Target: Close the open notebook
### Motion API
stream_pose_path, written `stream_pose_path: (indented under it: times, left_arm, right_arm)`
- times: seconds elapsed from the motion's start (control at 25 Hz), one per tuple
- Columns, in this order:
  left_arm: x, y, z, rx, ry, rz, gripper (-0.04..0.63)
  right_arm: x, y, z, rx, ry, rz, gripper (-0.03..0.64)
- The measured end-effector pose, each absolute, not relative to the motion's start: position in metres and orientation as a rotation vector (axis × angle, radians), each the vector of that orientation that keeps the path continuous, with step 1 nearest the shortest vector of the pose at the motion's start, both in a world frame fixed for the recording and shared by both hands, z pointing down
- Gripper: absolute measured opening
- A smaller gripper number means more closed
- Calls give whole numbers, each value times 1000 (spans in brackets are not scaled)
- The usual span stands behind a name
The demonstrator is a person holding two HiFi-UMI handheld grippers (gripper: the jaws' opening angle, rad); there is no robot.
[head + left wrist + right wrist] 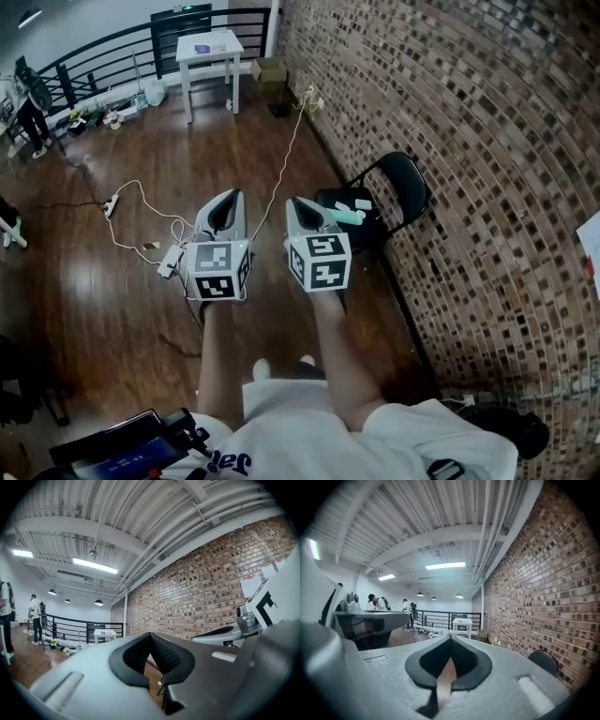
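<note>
A small flat bluish item [202, 48] lies on a white table [221, 42] at the far end of the room. It is too small to tell whether this is the notebook. The table stands before a black railing [103, 56], with a cardboard box [270, 69] on the floor just beside it.

Well apart from the table, nearer the camera, the person holds both grippers out side by side, roughly level, above a dark wood floor [84, 300]. The left gripper [150, 635] has its jaws clenched together at the tips, with nothing between them. The right gripper [451, 638] is the same, its tips meeting and nothing held. Each carries a cube with square markers.

Just beyond the right gripper a black chair [406, 186] stands against a brick wall [478, 131]. Small white and teal items [351, 212] lie on its seat. White cables and a power strip [172, 261] trail across the floor left of the left gripper. A person [31, 103] stands far off at the left by the railing.
</note>
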State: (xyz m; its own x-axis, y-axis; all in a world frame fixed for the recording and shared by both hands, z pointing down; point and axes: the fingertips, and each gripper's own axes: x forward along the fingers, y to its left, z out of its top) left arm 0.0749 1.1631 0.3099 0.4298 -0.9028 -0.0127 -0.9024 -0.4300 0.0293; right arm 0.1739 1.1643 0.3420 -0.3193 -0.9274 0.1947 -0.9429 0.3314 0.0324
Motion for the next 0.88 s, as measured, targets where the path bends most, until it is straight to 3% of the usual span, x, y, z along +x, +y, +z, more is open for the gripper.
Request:
stream_pose_path:
  times: [0.56,0.88]
  left_arm:
    - [27,1034,366,2416,-1860,230,18]
    - [93,925,343,2519,-1881,260,18]
  right_arm:
    - [122,1020,368,1447,-2636,159,-14]
    - [176,905,345,1437,-2677,111,-14]
